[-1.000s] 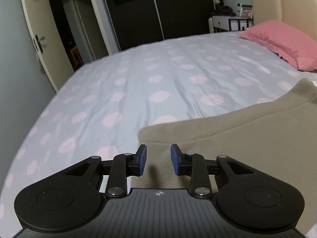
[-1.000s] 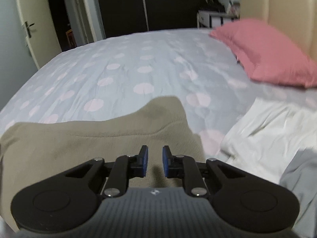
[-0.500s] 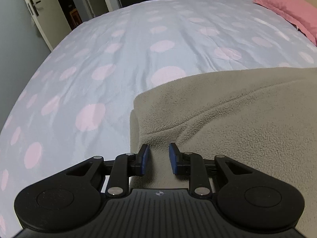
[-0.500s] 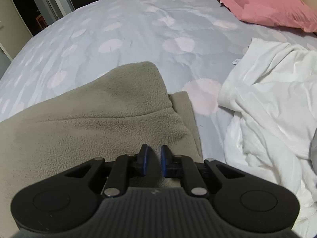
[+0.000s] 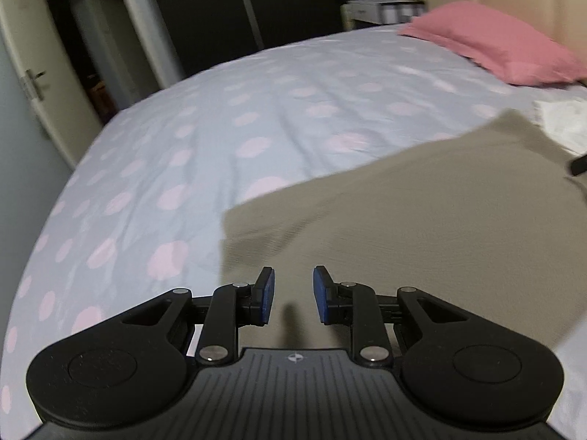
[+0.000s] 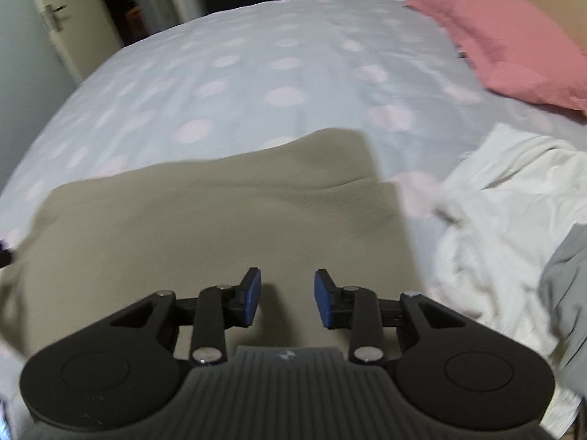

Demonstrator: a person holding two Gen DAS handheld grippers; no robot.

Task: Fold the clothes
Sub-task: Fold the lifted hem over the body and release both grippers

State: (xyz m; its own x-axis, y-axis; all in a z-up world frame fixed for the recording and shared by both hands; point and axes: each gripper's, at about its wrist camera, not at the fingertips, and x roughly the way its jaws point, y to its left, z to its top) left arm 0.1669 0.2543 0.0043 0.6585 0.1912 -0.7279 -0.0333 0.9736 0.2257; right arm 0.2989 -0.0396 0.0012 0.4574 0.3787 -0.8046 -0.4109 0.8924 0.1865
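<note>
A beige fleece garment (image 5: 422,220) lies folded flat on the dotted bed sheet (image 5: 220,128); it also shows in the right wrist view (image 6: 205,227). My left gripper (image 5: 293,295) is open and empty, above the garment's near left part. My right gripper (image 6: 288,297) is open and empty, above the garment's near right part. A dark tip of the right gripper shows at the right edge of the left wrist view (image 5: 579,165).
A crumpled white garment (image 6: 506,220) and a grey one (image 6: 568,286) lie right of the fleece. A pink pillow (image 6: 513,47) lies at the headboard. A door (image 5: 33,84) and dark wardrobe (image 5: 293,0) stand beyond the bed.
Both grippers have opened wider and lifted back from the fleece, which now lies flat on the bed. The views have tilted up toward the far side of the room.
</note>
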